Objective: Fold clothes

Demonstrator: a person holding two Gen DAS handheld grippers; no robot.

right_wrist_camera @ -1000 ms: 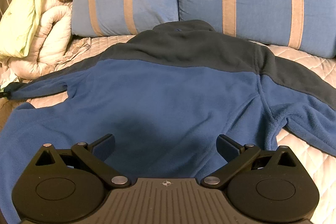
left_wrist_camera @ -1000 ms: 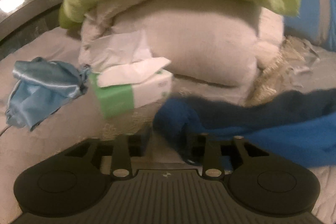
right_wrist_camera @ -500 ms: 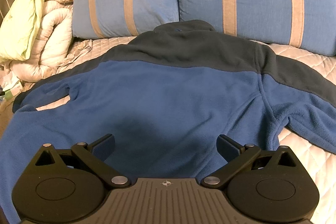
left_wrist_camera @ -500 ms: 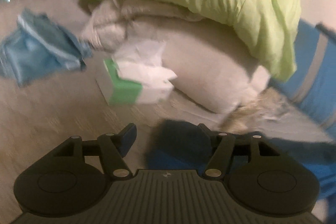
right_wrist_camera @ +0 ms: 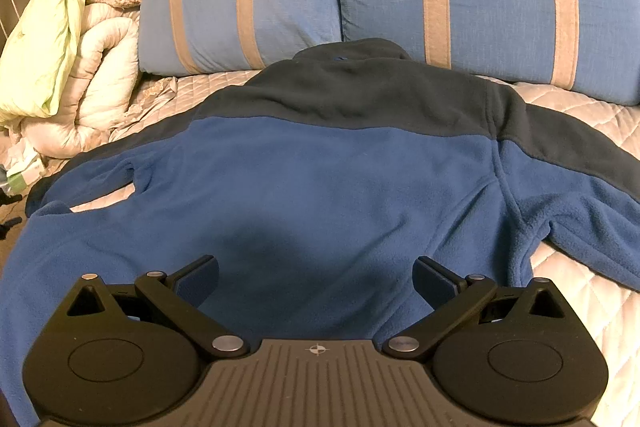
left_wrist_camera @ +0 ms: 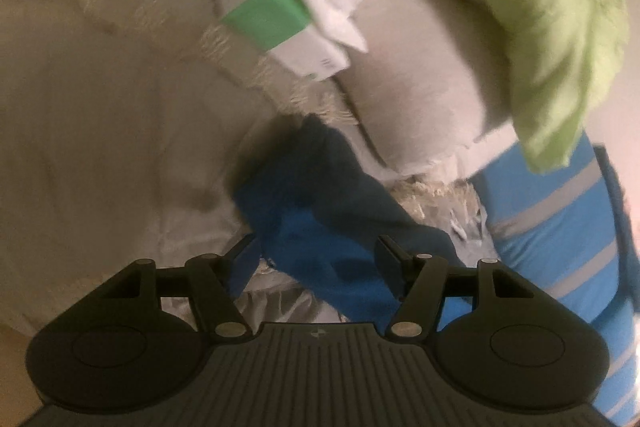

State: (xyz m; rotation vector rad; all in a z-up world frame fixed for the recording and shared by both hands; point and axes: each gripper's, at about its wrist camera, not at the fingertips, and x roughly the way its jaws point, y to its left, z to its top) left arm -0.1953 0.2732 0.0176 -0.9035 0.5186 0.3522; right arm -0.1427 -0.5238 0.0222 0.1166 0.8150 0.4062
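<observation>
On the bed (right_wrist_camera: 580, 331), with the fleece jacket (right_wrist_camera: 320, 187) spread flat, your left gripper (left_wrist_camera: 316, 259) stands part-open astride its sleeve (left_wrist_camera: 316, 203), right gripper (right_wrist_camera: 316, 279) wide and empty: pinch the cuff squarely.

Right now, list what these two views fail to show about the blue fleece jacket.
- Left wrist view: motion blur smears the dark-topped blue fleece sleeve; whether the left hand-held gripper touches it is unclear.
- Right wrist view: the blue fleece jacket hem is hidden behind the right hand-held gripper; its right sleeve end is cut off by the edge.
</observation>
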